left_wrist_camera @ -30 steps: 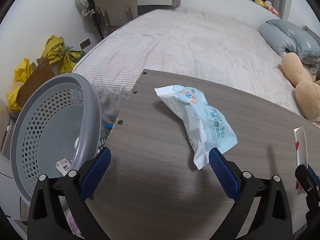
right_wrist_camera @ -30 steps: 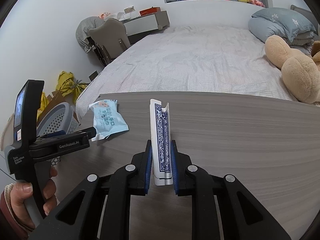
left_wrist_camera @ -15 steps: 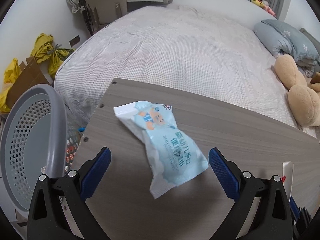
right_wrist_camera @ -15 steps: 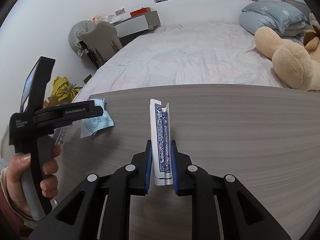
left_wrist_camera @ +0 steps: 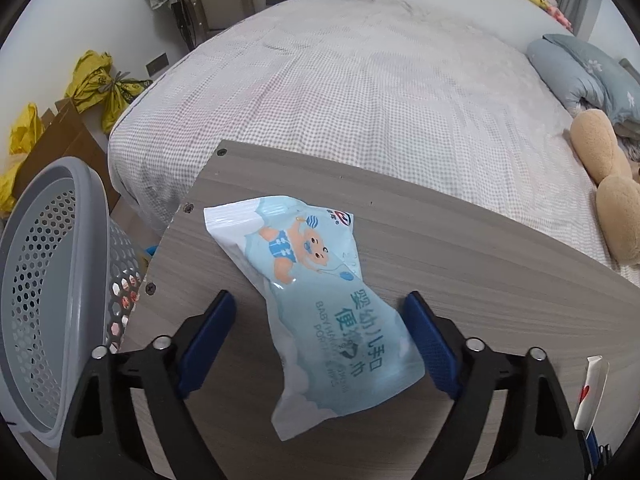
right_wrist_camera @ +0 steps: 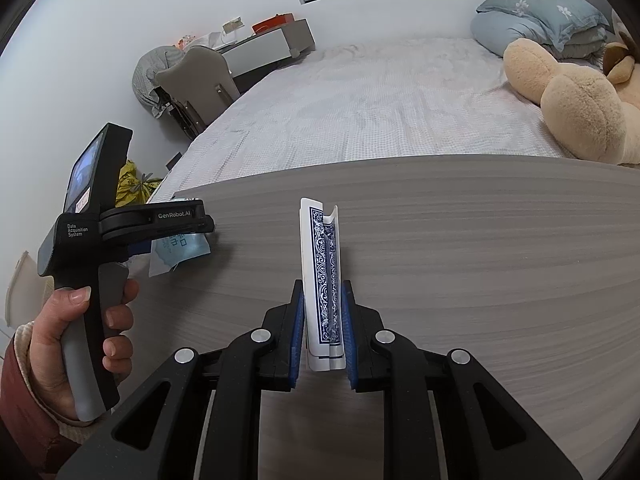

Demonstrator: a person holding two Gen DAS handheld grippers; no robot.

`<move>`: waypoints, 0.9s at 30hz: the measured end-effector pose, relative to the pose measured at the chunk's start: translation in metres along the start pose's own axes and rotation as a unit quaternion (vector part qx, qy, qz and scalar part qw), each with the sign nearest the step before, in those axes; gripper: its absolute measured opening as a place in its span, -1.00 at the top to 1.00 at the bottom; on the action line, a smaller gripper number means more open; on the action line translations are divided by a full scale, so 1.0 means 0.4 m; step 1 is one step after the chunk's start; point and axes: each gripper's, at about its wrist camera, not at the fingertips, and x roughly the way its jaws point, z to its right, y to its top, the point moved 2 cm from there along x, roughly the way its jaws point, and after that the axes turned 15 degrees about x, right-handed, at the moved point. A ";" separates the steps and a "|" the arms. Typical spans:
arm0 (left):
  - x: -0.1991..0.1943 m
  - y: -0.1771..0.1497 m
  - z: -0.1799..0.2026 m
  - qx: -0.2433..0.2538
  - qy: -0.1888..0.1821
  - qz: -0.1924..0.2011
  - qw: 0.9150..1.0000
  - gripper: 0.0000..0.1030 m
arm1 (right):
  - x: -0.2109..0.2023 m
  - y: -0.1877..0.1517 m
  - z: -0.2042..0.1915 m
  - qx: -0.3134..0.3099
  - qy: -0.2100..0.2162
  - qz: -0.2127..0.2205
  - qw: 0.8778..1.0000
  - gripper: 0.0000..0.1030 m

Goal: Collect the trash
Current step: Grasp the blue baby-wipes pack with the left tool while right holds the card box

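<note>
A light-blue baby-wipes packet (left_wrist_camera: 320, 300) lies crumpled near the left end of the wood-grain table (left_wrist_camera: 500, 280). My left gripper (left_wrist_camera: 319, 300) points down over it, its jaws closing with the packet's lower half between them. The blue pads (left_wrist_camera: 208, 336) do not press on it; the right one is at its edge. In the right wrist view the packet (right_wrist_camera: 180, 248) peeks out under the left gripper (right_wrist_camera: 160, 222), which a hand (right_wrist_camera: 80, 340) holds. My right gripper (right_wrist_camera: 322, 286) is shut on a white playing-card box (right_wrist_camera: 324, 280) with a blue pattern, held upright above the table.
A grey perforated basket (left_wrist_camera: 48, 280) stands beside the table's left end, below its top. Beyond the far edge lies a bed (left_wrist_camera: 360, 100) with a plush bear (right_wrist_camera: 568, 108) and pillows. Yellow bags (left_wrist_camera: 100, 84) and a chair (right_wrist_camera: 196, 76) stand by the wall.
The left gripper has come forward over the packet, which now lies between its jaws, and the jaws have narrowed. The right gripper keeps its hold on the card box.
</note>
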 end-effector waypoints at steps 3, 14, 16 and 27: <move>-0.010 -0.004 -0.003 0.005 -0.003 0.006 1.000 -0.19 | 0.001 0.001 -0.001 -0.001 0.000 0.000 1.000 0.67; -0.082 -0.078 -0.005 0.053 -0.025 0.030 0.998 -0.06 | -0.002 0.002 -0.023 -0.007 -0.003 -0.001 1.000 0.67; -0.106 -0.094 -0.011 0.064 -0.023 0.039 0.997 -0.06 | -0.004 0.001 -0.036 -0.010 -0.003 -0.001 1.000 0.67; -0.231 -0.148 -0.101 0.078 -0.016 0.094 0.992 -0.06 | -0.005 -0.025 -0.164 -0.042 0.006 -0.004 0.999 0.67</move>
